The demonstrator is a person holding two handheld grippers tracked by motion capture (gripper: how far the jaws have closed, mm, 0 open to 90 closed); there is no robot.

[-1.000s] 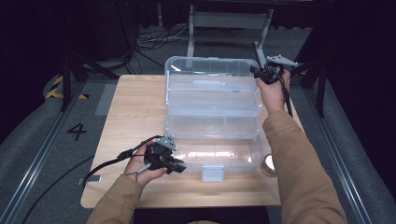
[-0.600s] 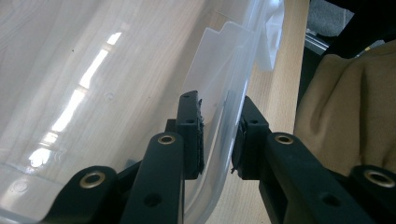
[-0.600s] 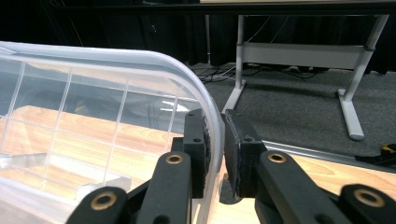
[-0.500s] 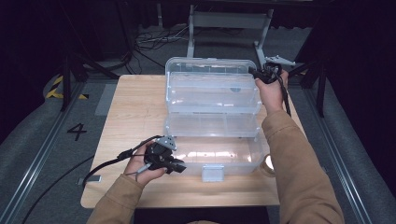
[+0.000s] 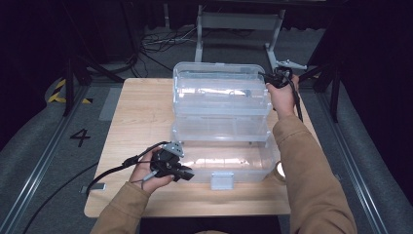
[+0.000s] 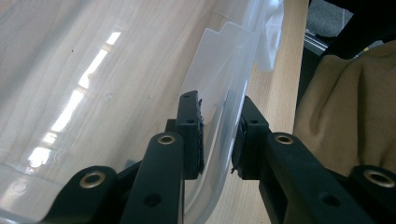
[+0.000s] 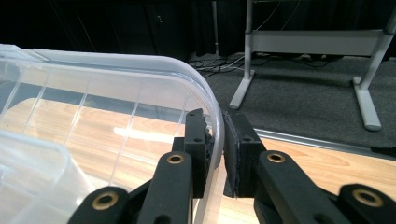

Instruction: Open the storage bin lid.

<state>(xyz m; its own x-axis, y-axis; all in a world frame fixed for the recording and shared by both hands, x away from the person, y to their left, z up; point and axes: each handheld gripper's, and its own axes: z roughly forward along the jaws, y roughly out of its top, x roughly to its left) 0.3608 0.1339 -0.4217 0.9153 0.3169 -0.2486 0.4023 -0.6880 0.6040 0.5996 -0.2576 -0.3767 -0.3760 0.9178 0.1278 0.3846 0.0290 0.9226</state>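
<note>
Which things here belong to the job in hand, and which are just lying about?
In the job:
clear plastic box
its open lid
left claw, gripping the box wall
right claw, gripping the lid rim

Lying about:
grey metal stand
floor cables

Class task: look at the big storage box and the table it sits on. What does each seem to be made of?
Storage box: probably clear glossy plastic, since the wood grain shows through its walls and lights glint on them. Table: seemingly pale wood or wood-look laminate with a matt finish, judging by its grain lines.

Probably lab: floor rails (image 5: 34, 168), cables (image 5: 160, 41)
</note>
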